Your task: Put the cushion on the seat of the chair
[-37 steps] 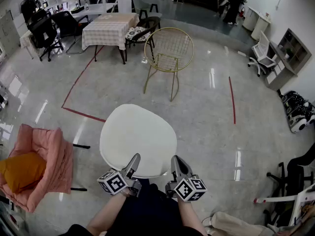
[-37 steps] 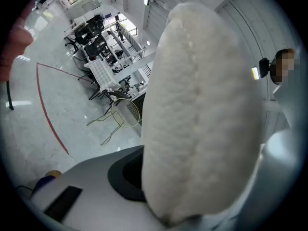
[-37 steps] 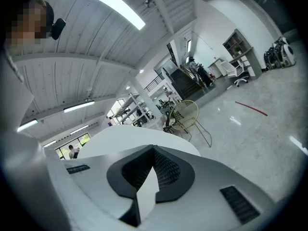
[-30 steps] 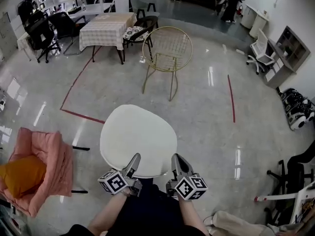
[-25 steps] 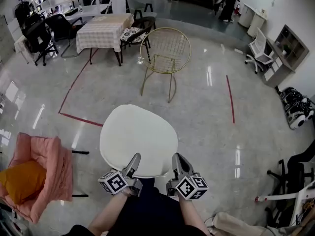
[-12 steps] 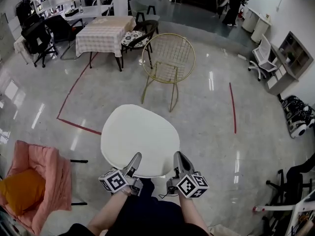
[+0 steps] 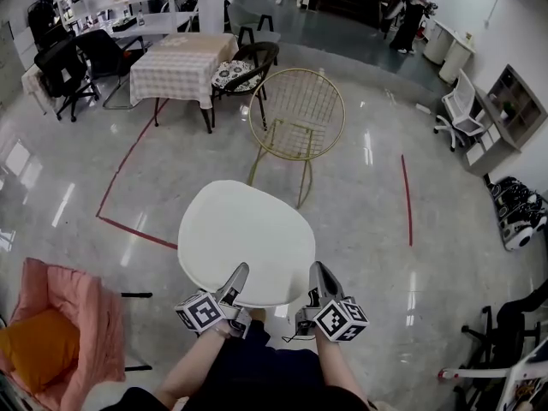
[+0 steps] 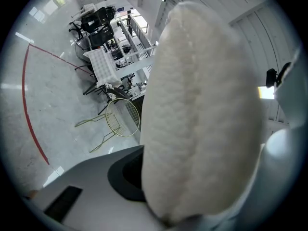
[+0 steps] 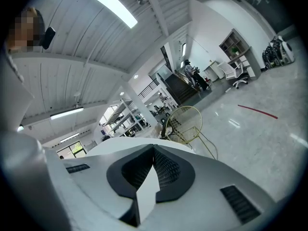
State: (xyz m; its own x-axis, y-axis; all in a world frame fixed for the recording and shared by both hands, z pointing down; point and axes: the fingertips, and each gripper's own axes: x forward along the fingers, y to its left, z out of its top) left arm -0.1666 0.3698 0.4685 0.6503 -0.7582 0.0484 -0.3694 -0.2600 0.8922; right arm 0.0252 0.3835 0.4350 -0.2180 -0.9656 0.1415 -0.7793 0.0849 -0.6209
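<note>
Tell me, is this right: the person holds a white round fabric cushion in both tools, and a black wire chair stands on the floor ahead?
Not quite. The head view shows the round wire chair ahead is gold, not black. The rest holds: the left tool and the right tool both grip the white round cushion.
</note>
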